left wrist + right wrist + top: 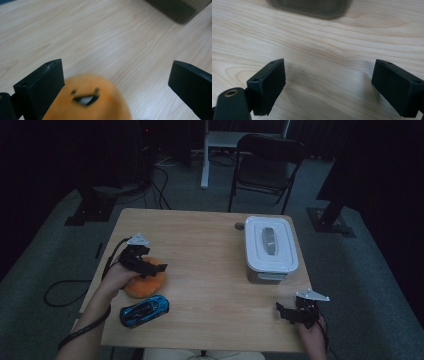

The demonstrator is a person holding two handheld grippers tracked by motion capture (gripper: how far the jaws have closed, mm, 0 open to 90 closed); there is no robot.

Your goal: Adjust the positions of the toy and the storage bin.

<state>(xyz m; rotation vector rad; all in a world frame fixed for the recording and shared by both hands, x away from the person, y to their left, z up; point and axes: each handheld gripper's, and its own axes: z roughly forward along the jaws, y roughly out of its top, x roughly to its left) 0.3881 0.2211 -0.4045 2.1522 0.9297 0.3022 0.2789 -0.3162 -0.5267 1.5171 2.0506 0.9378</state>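
While poised over the orange plush toy (145, 282) near the counter's (210, 270) left edge, left tongs (150, 265) spread wide around it, not yet squeezing. Right tongs (292, 312) likewise spread, idle. Grasp apparently underway; closing on the toy probably needed next.

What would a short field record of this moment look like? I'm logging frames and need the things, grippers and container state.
surface: wooden table
left gripper: jaws open, over the orange plush toy
right gripper: jaws open, nothing between them, near the table's front right edge
blue toy car: on the table, just in front of the plush toy
white box: lid on, right side of the table
background: folding chair behind the table
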